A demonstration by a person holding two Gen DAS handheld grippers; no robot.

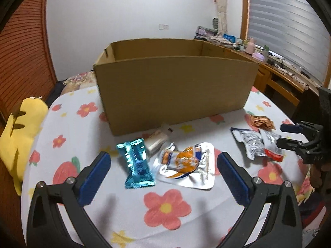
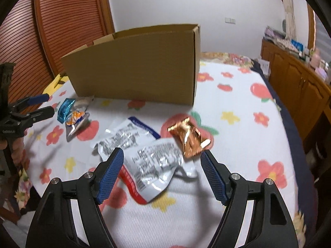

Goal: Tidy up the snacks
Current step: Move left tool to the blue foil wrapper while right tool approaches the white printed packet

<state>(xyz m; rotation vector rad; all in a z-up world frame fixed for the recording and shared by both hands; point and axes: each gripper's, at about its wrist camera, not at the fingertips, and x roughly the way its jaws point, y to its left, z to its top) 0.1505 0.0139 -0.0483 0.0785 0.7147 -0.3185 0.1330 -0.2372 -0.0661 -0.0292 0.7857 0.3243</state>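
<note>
**Both grippers poised over loose snacks; no packet yet taken**

The snacks lie scattered on a flower-print bed (image 1: 165, 217) in front of an open cardboard box (image 1: 173, 86). None can be seen inside the box, though its floor is hidden from both views.

The left hand-held gripper (image 1: 163, 165) hangs with its jaws wide apart and nothing between the pads. Beneath it lie a blue foil packet (image 1: 136, 163) and, just beside it, a silver-and-orange pouch (image 1: 186, 163). A small pale packet (image 1: 156, 140) rests behind them, near the box wall.

The right hand-held gripper (image 2: 162, 159) also stands with jaws apart and holds nothing. Below it is a white printed pouch (image 2: 153, 161), overlapping a second white pouch (image 2: 126, 136); a copper foil packet (image 2: 190, 138) lies touching its far edge.

Judgement: the step in hand is the approach to a first pick-up, one packet per side. The next move calls for each gripper to settle over a single packet and close on a raised edge. The overlapping pouches on the right risk a double grasp or a slip of the crinkled foil.
</note>
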